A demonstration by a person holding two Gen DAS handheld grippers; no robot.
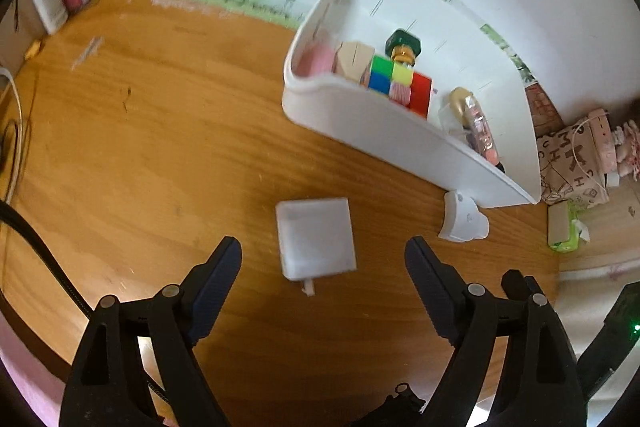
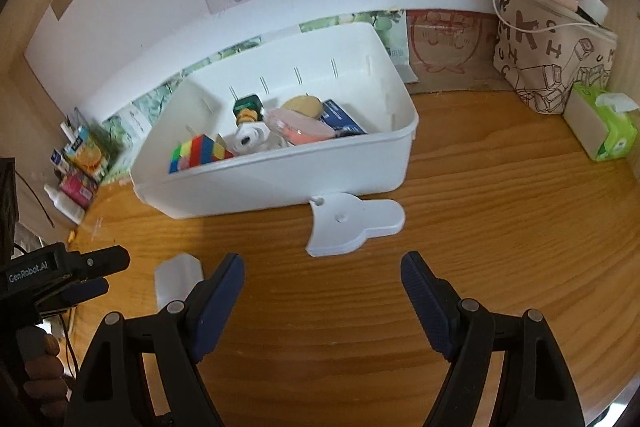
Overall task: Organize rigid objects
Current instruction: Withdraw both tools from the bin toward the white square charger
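Bin (image 2: 280, 183) mostly filled: cube (image 2: 196, 151), bottle, others inside. Left: white box (image 1: 316, 239) ahead of released left gripper (image 1: 324, 259); white holder (image 2: 352, 227) beyond released right gripper (image 2: 322, 267).

On the bench (image 2: 480, 227) a storage bin (image 2: 280, 179) stands against the back wall. In it, from my right-hand view, a puzzle cube (image 2: 200, 151) lies at the left end, a small bottle (image 2: 248, 107) behind it toward the middle, and a tape roll (image 2: 250, 139) just before that bottle. A flat plastic piece (image 2: 352, 227) lies just before the bin's front wall, near its right end. A square charger block (image 1: 316, 239) lies well before the bin, ahead of and between the fingers of my left hand-held gripper (image 1: 323, 259). A tissue pack (image 2: 600, 131) sits at the bench's far right, a printed bag (image 2: 552, 55) behind it. Juice cartons (image 2: 86, 151) stand in the far left corner.
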